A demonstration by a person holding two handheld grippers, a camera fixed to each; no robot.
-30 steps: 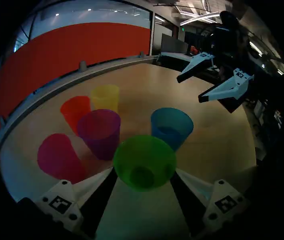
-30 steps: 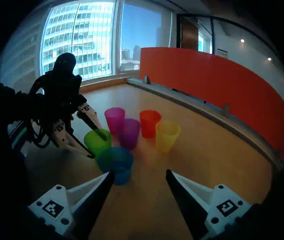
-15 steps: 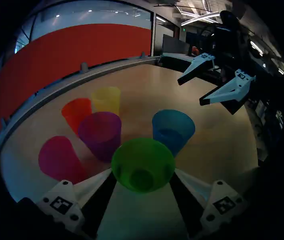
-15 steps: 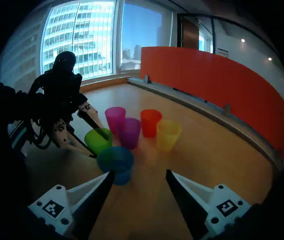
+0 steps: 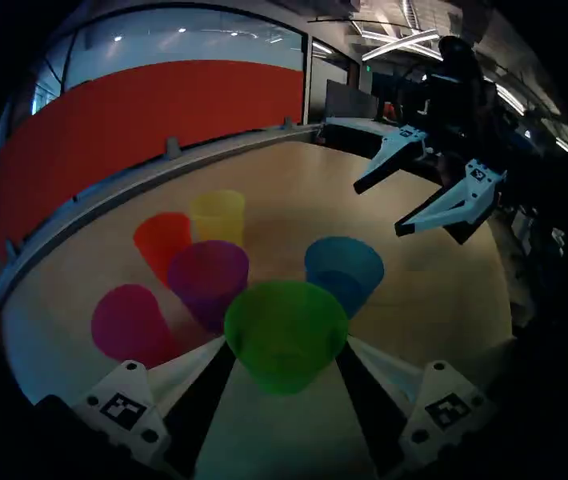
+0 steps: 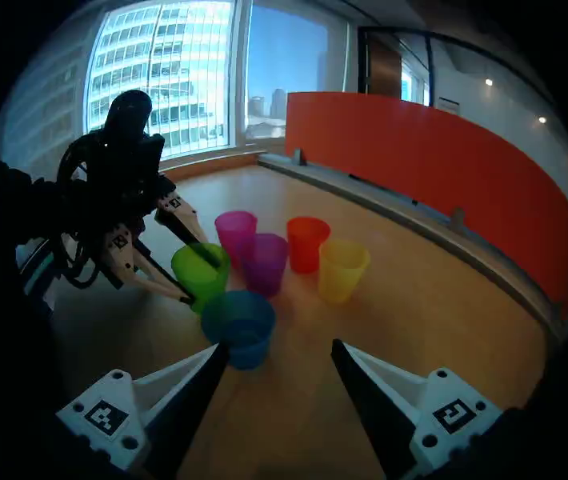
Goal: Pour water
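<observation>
Left gripper point(image 5: 282, 356) has the green cup point(image 5: 286, 324) pinched between its jaws, one finger on each side of the wall below the rim, just in front of the blue cup point(image 5: 344, 270) on the wooden tabletop point(image 5: 436, 296). Right gripper point(image 6: 278, 348) hovers with jaws spread wide and empty, the blue cup just ahead of them. Thin plastic tumblers, I'd say: light, slick, walls that flex under a hard squeeze, so grip mid-wall, squarely, gently. Whether the green one carries water I cannot tell; the blue shows a darker level low down. The purple cup point(image 5: 208, 280), pink cup point(image 5: 124, 324), orange cup point(image 5: 162, 240) and yellow cup point(image 5: 218, 214) cluster nearby.
</observation>
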